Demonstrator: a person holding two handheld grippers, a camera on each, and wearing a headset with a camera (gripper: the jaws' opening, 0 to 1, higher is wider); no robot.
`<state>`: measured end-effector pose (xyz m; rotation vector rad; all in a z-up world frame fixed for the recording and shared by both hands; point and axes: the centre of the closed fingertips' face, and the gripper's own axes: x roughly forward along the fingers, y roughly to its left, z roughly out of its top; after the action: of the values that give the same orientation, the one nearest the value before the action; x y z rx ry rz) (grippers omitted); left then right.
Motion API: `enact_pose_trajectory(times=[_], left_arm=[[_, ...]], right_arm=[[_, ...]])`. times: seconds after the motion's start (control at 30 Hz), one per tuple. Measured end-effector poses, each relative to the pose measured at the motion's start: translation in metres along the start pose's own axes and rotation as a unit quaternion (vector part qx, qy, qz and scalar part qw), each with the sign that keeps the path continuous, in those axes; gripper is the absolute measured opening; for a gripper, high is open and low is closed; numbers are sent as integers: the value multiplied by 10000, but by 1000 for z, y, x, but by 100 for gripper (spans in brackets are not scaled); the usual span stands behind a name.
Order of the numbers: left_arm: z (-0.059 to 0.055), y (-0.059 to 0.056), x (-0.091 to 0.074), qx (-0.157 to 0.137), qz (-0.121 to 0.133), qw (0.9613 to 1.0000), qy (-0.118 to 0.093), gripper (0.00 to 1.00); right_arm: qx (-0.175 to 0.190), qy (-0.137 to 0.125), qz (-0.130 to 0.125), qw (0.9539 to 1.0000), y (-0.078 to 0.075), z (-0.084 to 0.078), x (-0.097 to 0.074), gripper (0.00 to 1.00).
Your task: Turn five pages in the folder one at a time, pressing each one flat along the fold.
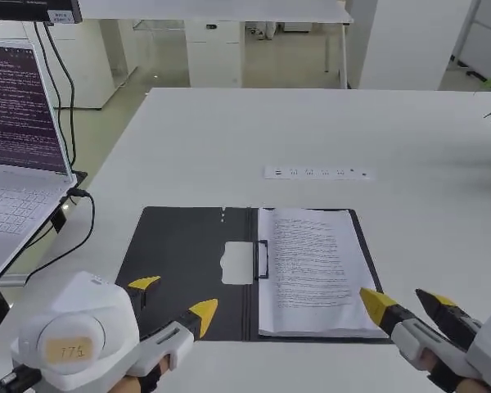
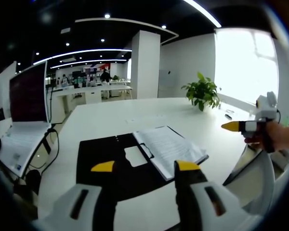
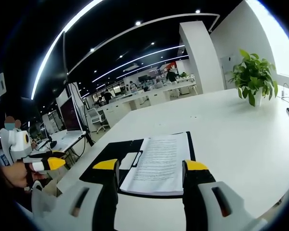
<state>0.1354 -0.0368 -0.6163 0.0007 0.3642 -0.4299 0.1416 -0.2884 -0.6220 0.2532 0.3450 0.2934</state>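
At the near edge of the white table (image 1: pixel 229 131), I hold my left gripper (image 1: pixel 174 296) and right gripper (image 1: pixel 406 302) wide open and empty, flanking the open black plastic folder (image 1: pixel 180 246). Its clipped stack of white printed pages (image 1: pixel 311 262) lies on the right half, apparently ready to turn leftward.

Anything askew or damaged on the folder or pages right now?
Nothing stands out. The black folder lies open and flat on the table; the paper stack sits squarely on its right half. Left gripper and right gripper are open, near its front edge.
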Motion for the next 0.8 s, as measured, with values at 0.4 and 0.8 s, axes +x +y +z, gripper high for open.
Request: enact_pose_trajectory(times=[0.4, 0.8], left_arm=[[-6, 3, -1, 83, -9, 9999, 72, 48], [-2, -9, 19, 269, -426, 9986, 161, 48]], right_arm=[[-13, -4, -18, 10000, 0, 0, -3, 52], [-19, -69, -302, 9995, -9, 2, -11, 52]])
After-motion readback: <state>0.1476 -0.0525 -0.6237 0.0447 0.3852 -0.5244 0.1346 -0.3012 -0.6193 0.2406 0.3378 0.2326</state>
